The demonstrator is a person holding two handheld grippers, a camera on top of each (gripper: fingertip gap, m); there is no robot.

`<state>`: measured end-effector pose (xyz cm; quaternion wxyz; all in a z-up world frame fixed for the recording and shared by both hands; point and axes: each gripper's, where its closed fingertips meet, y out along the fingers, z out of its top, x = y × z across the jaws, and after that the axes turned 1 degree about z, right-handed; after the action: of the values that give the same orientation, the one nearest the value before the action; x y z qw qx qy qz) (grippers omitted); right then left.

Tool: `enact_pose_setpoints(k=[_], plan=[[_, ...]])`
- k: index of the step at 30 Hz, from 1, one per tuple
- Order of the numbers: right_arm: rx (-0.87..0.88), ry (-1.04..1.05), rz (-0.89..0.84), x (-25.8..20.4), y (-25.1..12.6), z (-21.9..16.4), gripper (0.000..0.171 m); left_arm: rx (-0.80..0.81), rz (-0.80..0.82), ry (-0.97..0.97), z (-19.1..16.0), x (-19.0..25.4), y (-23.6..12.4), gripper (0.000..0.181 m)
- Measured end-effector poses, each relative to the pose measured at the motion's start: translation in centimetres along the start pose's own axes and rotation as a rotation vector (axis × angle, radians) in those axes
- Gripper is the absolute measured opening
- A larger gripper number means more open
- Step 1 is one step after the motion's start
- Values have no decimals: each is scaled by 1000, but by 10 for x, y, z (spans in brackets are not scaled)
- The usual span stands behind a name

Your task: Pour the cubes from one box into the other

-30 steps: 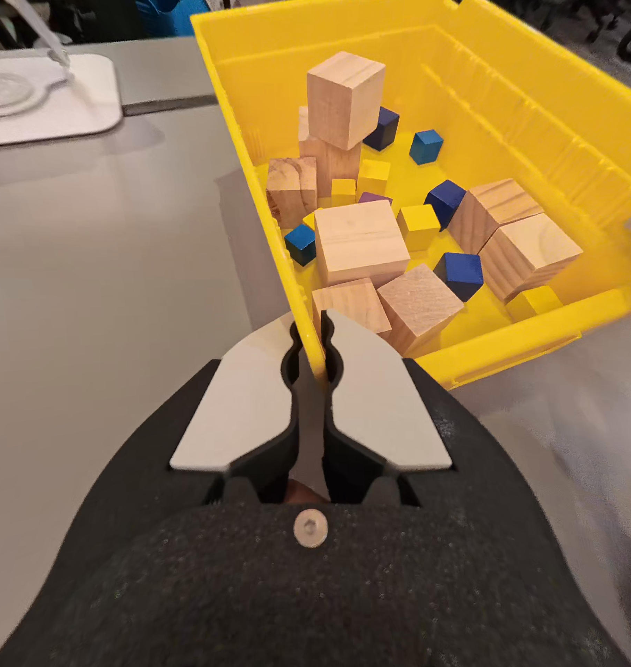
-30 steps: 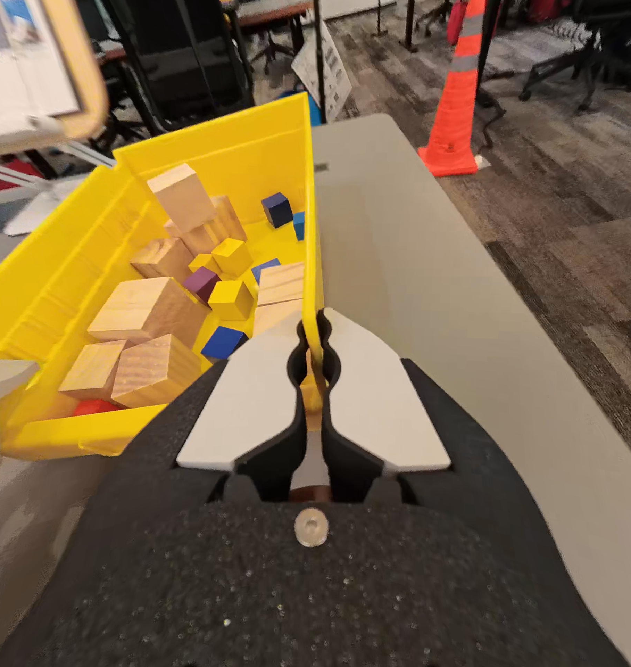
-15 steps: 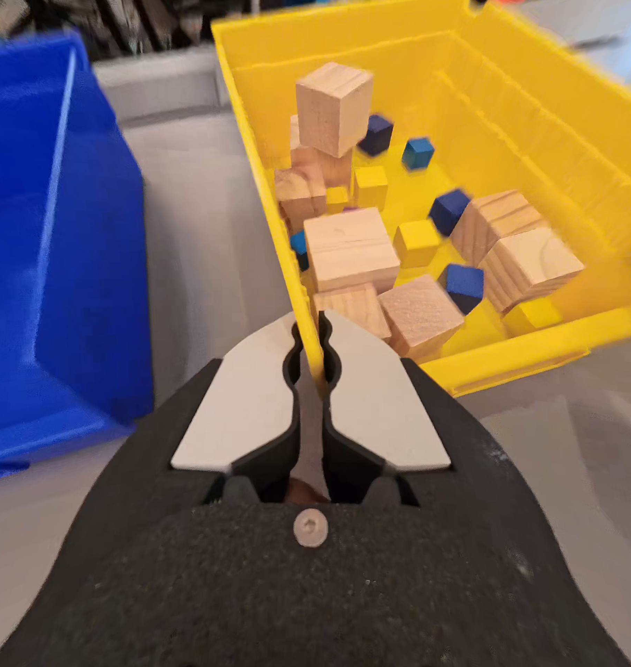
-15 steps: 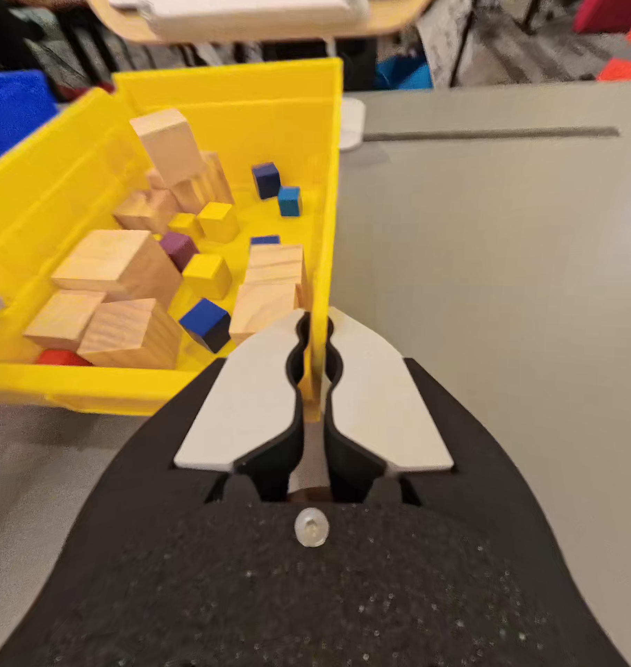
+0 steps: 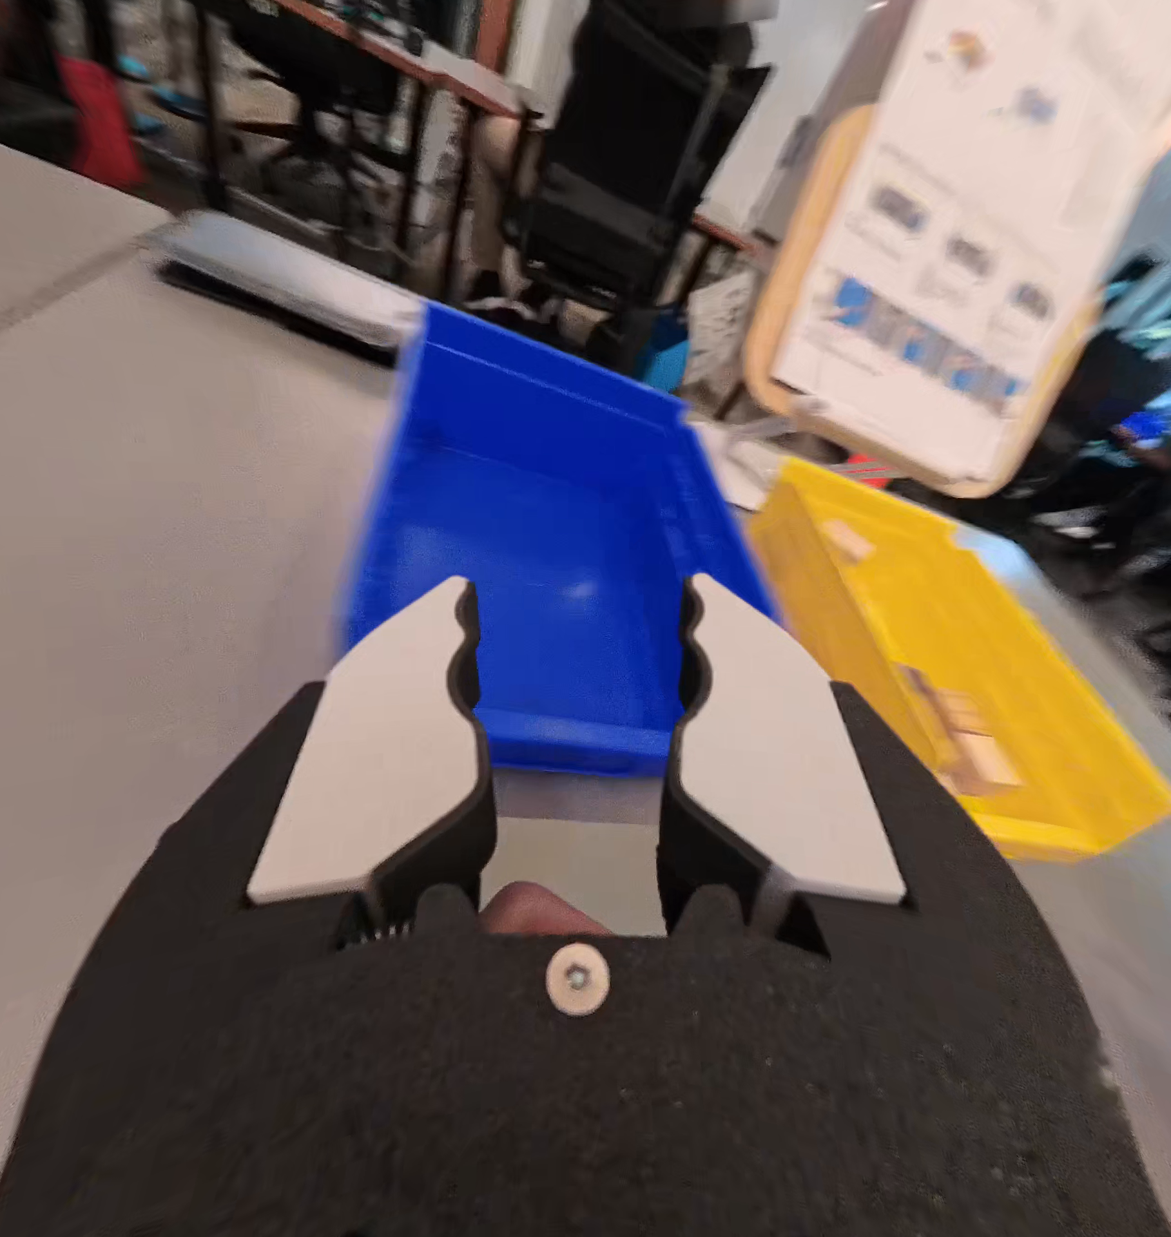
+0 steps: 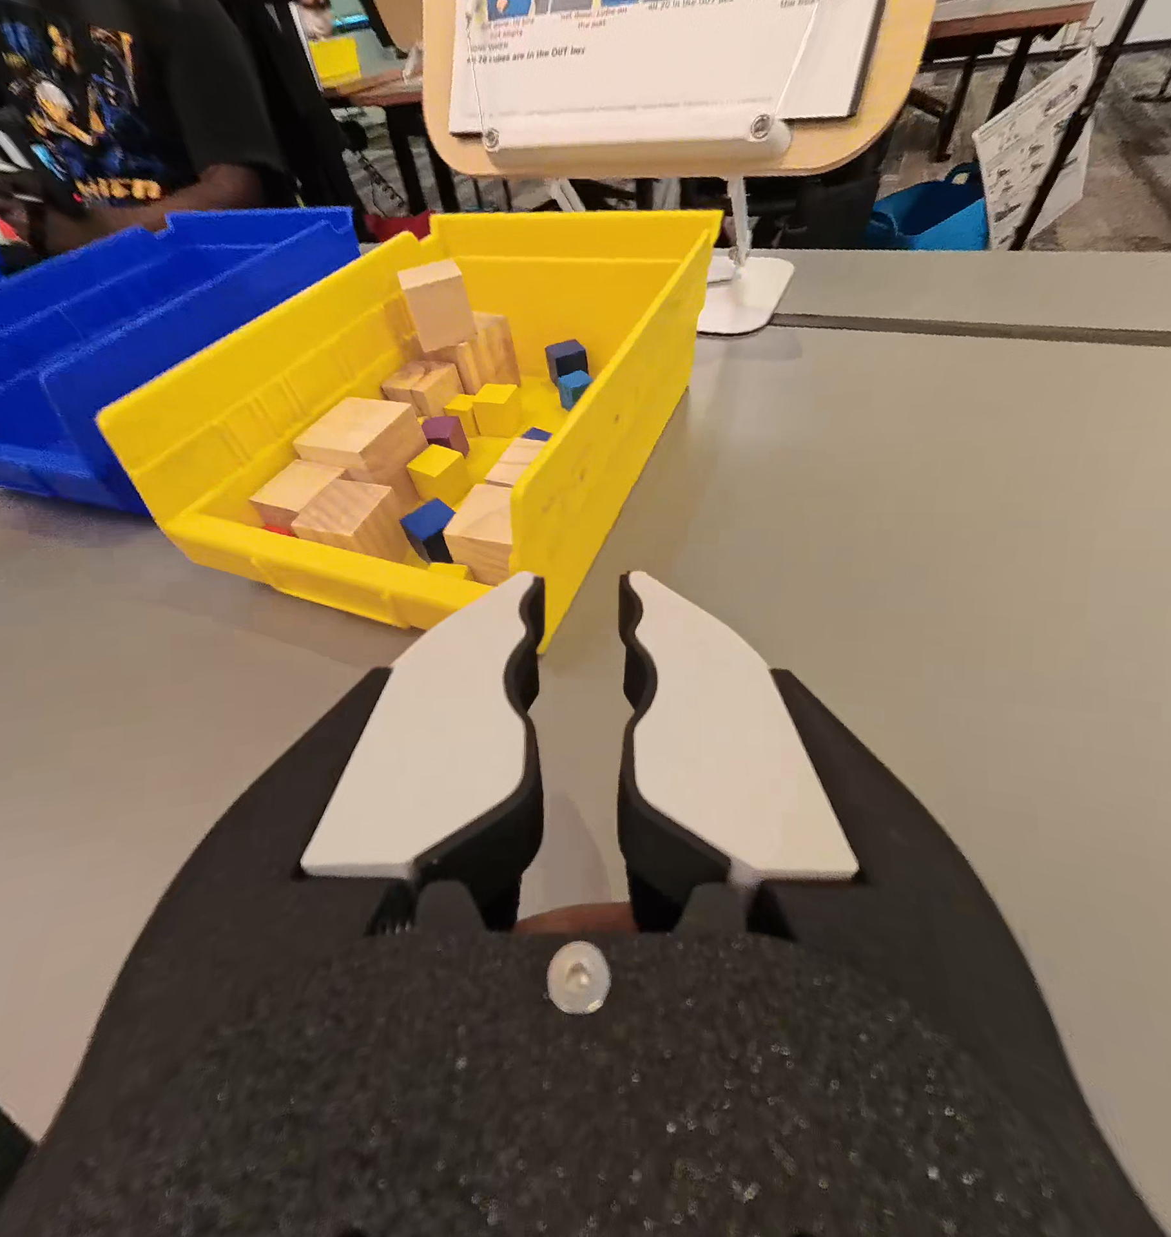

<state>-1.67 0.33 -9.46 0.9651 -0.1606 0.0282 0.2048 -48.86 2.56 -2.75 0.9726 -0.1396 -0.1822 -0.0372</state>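
Yellow plastic fills the middle left of the right wrist view: the yellow box [image 6: 609,428] sits flat on the grey table [image 6: 904,535], with the cubes [image 6: 361,442] piled inside, big bare-wood ones mixed with small blue, yellow and purple ones. Just beside it, at the left edge of that frame, lies the blue box [image 6: 134,301], which looks empty in the left wrist view [image 5: 556,535], where it takes the centre.

The right gripper [image 6: 577,589] is spread, its fingers holding nothing; its left finger lies just in front of the yellow box's near corner, and I cannot tell whether it touches. The left gripper [image 5: 576,596] is also spread wide and empty, aimed at the blue box's near wall, with the yellow box [image 5: 971,669] off to the right of that frame. That view is blurred, so fine detail is uncertain.

With the boxes side by side and the cubes in the yellow one, I judge that no pouring has happened. The side-by-side placement probably keeps the tipping distance short. A printed board on a stand [image 6: 663,87] rises behind the boxes at the top of the frame.
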Motion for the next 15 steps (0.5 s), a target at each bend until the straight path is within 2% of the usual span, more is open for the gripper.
enact_pose_setpoints(k=[3, 5, 7, 8, 9, 10, 12, 15], plan=[[-23, -10, 57, -18, 10, -7, 20, -102, 138, 135, -16, -63, 16, 65], [-40, -54, 100, -38, 15, -12, 20, -134, 171, 189, -29, -76, 34, 56], [-47, -94, 143, -60, 16, -16, 20, -184, 199, 255, -40, -82, 53, 50], [-49, -109, 167, -72, 15, -18, 20, -210, 228, 287, -43, -86, 61, 41], [-55, -122, 196, -84, 14, -20, 20, -216, 243, 302, -46, -88, 67, 19], [-65, -134, 223, -97, 14, -24, 20, -205, 231, 285, -47, -85, 69, 8], [-94, -148, 275, -122, 14, -32, 21, -206, 166, 235, -53, -72, 65, 3], [-112, -176, 320, -158, 23, -38, 27, -198, 189, 247, -65, -62, 39, 4]])
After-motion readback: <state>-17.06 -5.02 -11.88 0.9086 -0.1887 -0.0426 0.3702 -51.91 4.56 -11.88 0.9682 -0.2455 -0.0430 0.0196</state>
